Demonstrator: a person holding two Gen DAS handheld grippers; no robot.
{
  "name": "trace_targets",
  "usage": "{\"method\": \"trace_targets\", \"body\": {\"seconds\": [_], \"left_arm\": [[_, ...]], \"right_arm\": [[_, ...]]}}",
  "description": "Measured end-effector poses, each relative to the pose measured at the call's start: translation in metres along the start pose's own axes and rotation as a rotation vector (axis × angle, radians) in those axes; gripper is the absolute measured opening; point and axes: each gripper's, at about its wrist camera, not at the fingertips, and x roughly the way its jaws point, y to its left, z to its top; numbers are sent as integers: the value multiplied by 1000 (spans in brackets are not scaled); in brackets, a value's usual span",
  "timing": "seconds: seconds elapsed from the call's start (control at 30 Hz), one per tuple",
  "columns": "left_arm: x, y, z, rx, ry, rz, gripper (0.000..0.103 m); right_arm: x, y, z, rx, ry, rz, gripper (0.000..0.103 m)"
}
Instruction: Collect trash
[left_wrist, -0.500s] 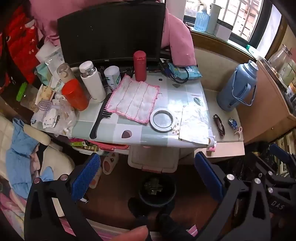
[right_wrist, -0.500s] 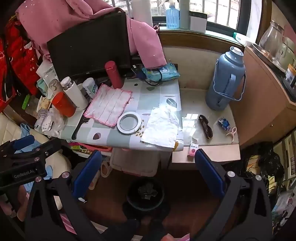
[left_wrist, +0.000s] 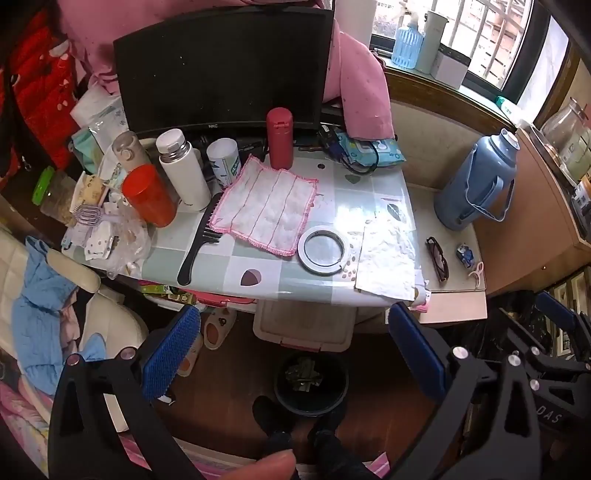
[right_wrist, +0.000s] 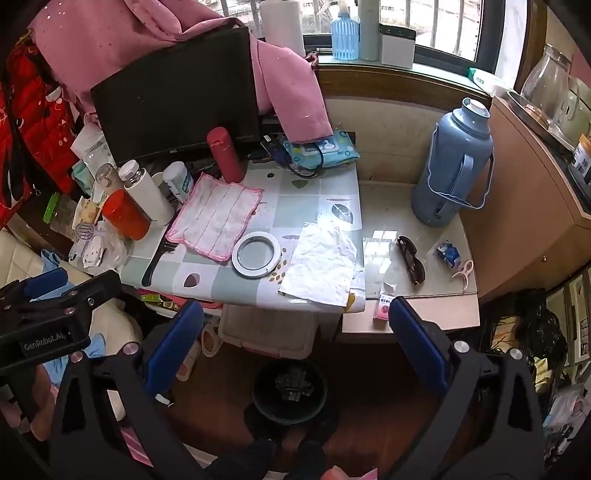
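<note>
Both grippers, left gripper (left_wrist: 291, 350) and right gripper (right_wrist: 295, 350), spread wide, empty, above floor bin (right_wrist: 290, 391). Crumpled white paper (right_wrist: 321, 264) at tabletop's near right corner, overhanging edge: light, limp, likely crushable; pinch overhanging edge.

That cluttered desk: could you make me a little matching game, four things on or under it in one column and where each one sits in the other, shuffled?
Things:
1. roll of tape
2. black comb
3. sunglasses
4. dark bin

Places:
A. on the floor under the desk
B. on the lower side shelf in front of the blue thermos
C. between the pink-edged cloth and the crumpled white paper
D. along the cloth's left edge, by the white bottle

Pairs: 1-C, 2-D, 3-B, 4-A
</note>
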Motion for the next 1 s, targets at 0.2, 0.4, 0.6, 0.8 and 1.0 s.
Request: {"method": "trace_targets", "body": {"seconds": [0.2,0.4,0.6,0.8,1.0], "left_arm": [[1,-2,4,1,2,-2,99],[6,-2,7,-4,6,-3,99],[8,-4,9,-7,9,-5,99],[8,-4,9,-5,7,-2,99],[9,-4,10,-6,7,-1,99]], "right_arm": [[5,-1,3,0,7,7,99],[8,-1,5,-6,8,8,99],[10,-2,9,-9,8,11,99],[10,0,8,-6,7,8,99],[10,-1,8,-7,6,7,99]]}}
